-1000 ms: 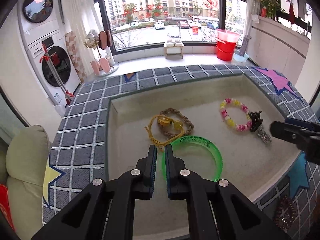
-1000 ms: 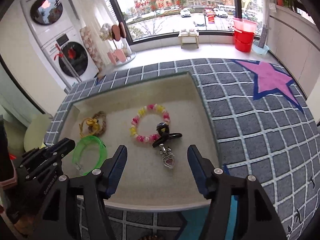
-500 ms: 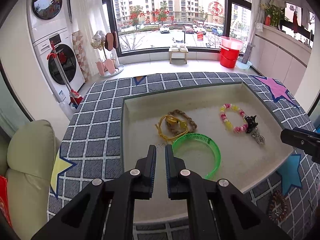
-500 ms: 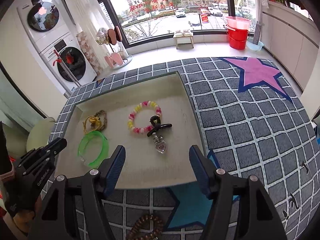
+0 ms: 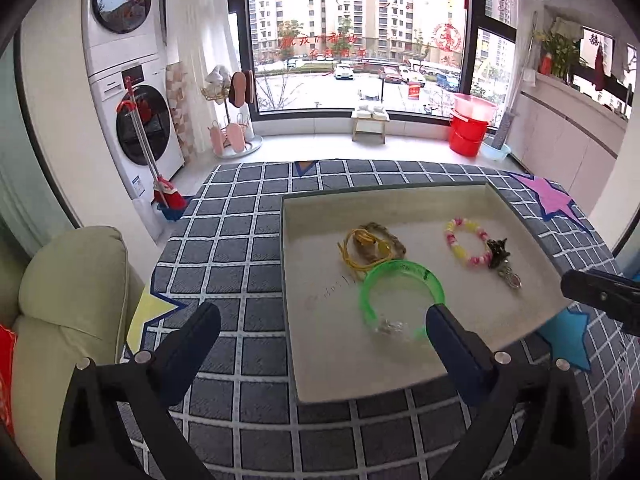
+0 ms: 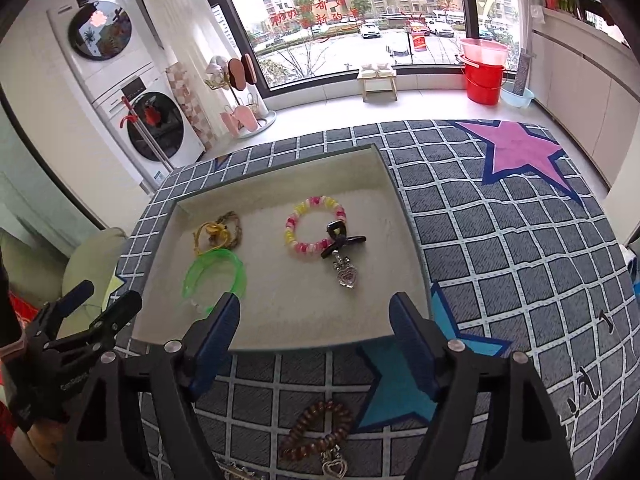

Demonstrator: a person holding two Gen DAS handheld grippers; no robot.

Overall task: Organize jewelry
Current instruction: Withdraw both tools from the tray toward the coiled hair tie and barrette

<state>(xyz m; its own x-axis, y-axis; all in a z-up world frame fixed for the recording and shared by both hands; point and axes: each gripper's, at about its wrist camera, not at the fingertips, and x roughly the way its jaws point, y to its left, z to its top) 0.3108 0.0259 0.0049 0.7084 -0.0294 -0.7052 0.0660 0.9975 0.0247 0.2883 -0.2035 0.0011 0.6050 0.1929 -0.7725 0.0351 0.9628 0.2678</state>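
A shallow beige tray [image 5: 400,376] [image 6: 304,340] sits on a checked grey cloth. In it lie a green bangle [image 5: 402,276] [image 6: 216,272], a yellow cord tangle with a braided rope [image 5: 370,246] [image 6: 218,234], a pink-and-yellow bead bracelet [image 5: 466,240] [image 6: 314,226], a black hair clip [image 6: 340,240] and a silver heart pendant [image 6: 347,276]. A small clear chain piece [image 5: 390,325] lies inside the bangle. My left gripper [image 5: 320,340] is open and empty above the tray's near left corner. My right gripper [image 6: 314,322] is open and empty over the tray's near edge.
A brown spiral hair tie [image 6: 316,432] with a heart charm [image 6: 334,468] lies on the cloth in front of the tray. A cream sofa arm [image 5: 68,292] is at the left. The cloth has pink [image 6: 520,152] and blue star patches.
My left gripper has opened wide after being shut and has drawn back and up from the bangle. My right gripper has also drawn back, so the brown hair tie shows.
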